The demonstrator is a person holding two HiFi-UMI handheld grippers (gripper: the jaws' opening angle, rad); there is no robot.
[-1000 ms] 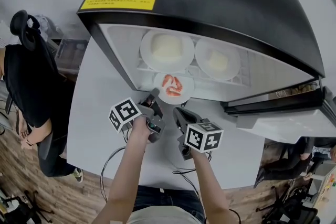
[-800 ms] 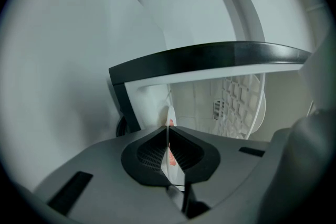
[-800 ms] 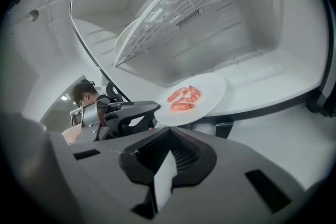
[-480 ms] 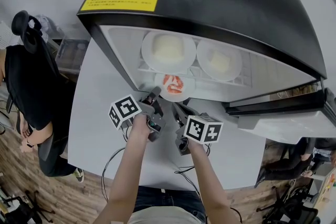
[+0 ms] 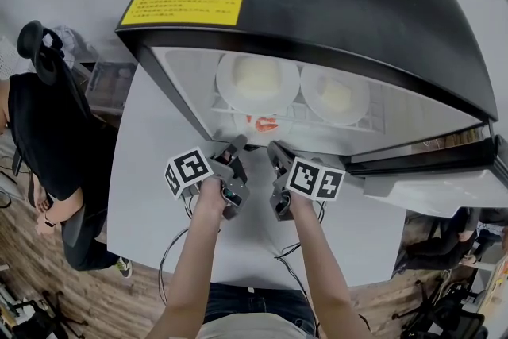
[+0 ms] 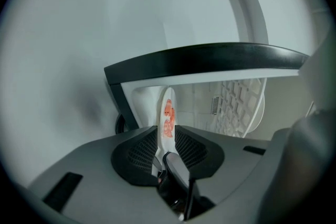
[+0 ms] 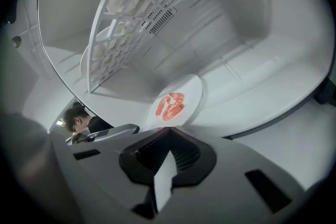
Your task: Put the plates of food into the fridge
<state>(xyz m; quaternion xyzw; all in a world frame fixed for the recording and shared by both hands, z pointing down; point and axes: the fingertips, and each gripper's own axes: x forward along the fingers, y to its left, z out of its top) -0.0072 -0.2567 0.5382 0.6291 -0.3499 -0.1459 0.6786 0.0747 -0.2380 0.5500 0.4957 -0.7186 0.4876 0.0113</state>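
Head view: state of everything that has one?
fridge, open
shrimp plate, inside on the fridge floor
left shelf plate, on the rack
right shelf plate, on the rack
left gripper, jaws just been opening, shrimp plate rim between, unclamped
right gripper, jaws together, nothing held

The fridge (image 5: 333, 20) stands open on the table (image 5: 143, 194). Its wire shelf (image 7: 131, 29) is taken up by the left plate of pale food (image 5: 258, 77) and the right plate of pale food (image 5: 335, 98). Below the shelf, the plate of shrimp (image 7: 176, 102) occupies the front left; the floor behind and right of it is free. The left tool (image 5: 236, 143), whose jaws have just been opening around that plate's rim, and the right tool (image 5: 274, 148) block the mouth. The open door (image 5: 429, 161) bounds the right.
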